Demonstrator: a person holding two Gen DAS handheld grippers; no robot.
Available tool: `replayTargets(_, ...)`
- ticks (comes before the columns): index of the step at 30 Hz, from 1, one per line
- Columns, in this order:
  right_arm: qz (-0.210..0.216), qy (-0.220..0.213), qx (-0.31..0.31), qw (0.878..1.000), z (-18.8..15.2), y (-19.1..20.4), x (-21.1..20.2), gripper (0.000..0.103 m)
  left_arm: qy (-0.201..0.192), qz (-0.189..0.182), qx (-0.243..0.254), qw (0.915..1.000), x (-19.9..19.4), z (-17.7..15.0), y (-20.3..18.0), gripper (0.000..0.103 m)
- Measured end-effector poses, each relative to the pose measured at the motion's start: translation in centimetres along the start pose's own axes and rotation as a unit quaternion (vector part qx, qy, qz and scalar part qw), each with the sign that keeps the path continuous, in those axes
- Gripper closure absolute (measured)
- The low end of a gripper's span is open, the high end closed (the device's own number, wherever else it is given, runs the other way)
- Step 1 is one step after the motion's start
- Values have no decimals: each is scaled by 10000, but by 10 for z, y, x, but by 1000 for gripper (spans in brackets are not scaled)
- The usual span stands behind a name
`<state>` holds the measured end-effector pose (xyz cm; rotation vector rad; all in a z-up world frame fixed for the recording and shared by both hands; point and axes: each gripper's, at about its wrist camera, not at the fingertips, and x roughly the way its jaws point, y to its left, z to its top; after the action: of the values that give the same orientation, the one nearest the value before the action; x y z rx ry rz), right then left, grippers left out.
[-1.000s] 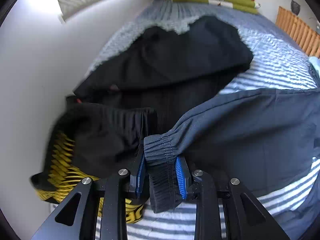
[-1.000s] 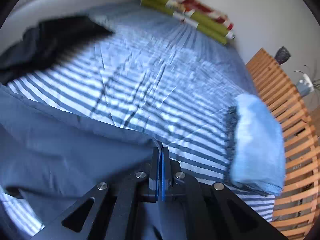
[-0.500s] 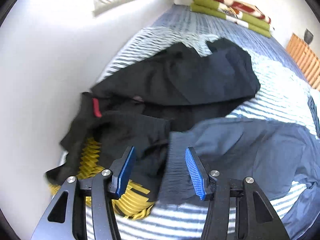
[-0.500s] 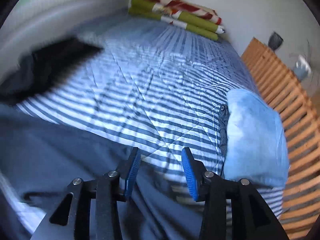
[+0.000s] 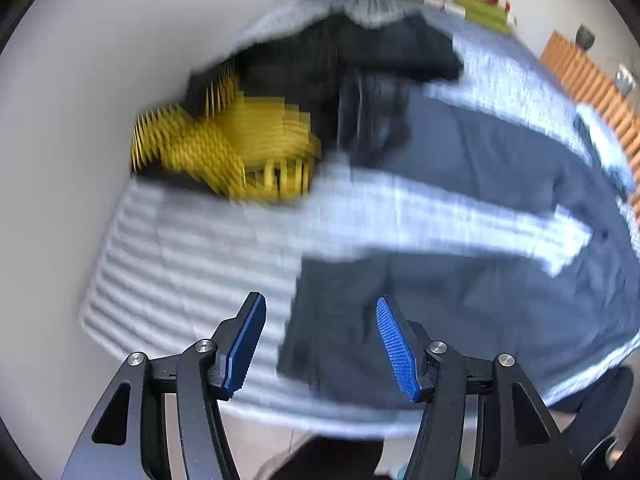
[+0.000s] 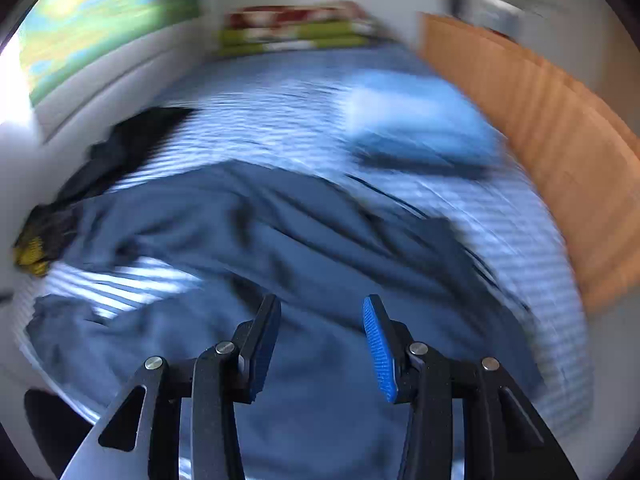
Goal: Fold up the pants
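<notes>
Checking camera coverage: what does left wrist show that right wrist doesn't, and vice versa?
Left wrist only: the left hand-held gripper, its jaws opening with nothing pressed between the pads, over a pants leg; the yellow-patterned black garment seen large.

Right wrist only: the right hand-held gripper, open above the cloth; a green picture on the wall.

Both: the dark blue pants spread on the striped bedspread, the folded light blue item, the folded blanket, the wooden slats. Both views are blurred.
</notes>
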<state>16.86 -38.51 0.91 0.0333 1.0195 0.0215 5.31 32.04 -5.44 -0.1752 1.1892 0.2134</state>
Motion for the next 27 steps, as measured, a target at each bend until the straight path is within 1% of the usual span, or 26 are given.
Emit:
replayTargets(2, -458, 93, 183, 9987, -21, -30, -3, 64, 107, -31, -106, 9999, 9, -19, 1, 41)
replayTargets(3, -813, 221, 367, 9958, -36, -51, -4, 64, 127, -118, -189, 9997, 12, -29, 0, 41)
replayTargets(4, -871, 299, 572, 9941, -45, -65, -5, 64, 149, -225, -283, 9992, 14, -36, 0, 41)
replayTargets(6, -807, 560, 1187, 9881, -65, -99, -7, 64, 175, -349, -377, 9985, 19, -45, -1, 41)
replayTargets(9, -904, 695, 1652, 9796, -84, -126, -3, 64, 276, -417, -404, 9979, 26, -53, -7, 41)
replayTargets(10, -854, 784, 1843, 9760, -90, -135, 0, 64, 311, -451, -424, 9976, 30, -54, -7, 41)
replayTargets(12, -540, 946, 2240, 9685, -97, -150, 8, 64, 338, -520, -450, 9971, 33, -55, -9, 41)
replayTargets(14, -342, 1063, 2495, 9619, -102, -155, 15, 64, 366, -587, -433, 9967, 34, -55, -10, 41)
replayTargets(17, -376, 1193, 2554, 9587, -105, -152, 29, 64, 398, -624, -389, 9965, 36, -57, -13, 41)
replayTargets(19, -353, 1387, 2557, 9561, -110, -149, 44, 64, 438, -673, -436, 9958, 40, -56, -14, 41)
replayTargets(20, -294, 1461, 2611, 9537, -112, -148, 50, 64, 448, -688, -477, 9955, 40, -56, -13, 41)
replayTargets(21, -165, 1554, 2743, 9489, -115, -147, 55, 64, 455, -732, -522, 9949, 39, -57, -12, 41)
replayTargets(24, 126, 1672, 3014, 9386, -125, -144, 62, 62, 459, -833, -664, 9932, 36, -59, -6, 41)
replayTargets(27, 229, 1666, 3074, 9366, -129, -140, 65, 60, 465, -956, -869, 9905, 36, -60, 3, 41)
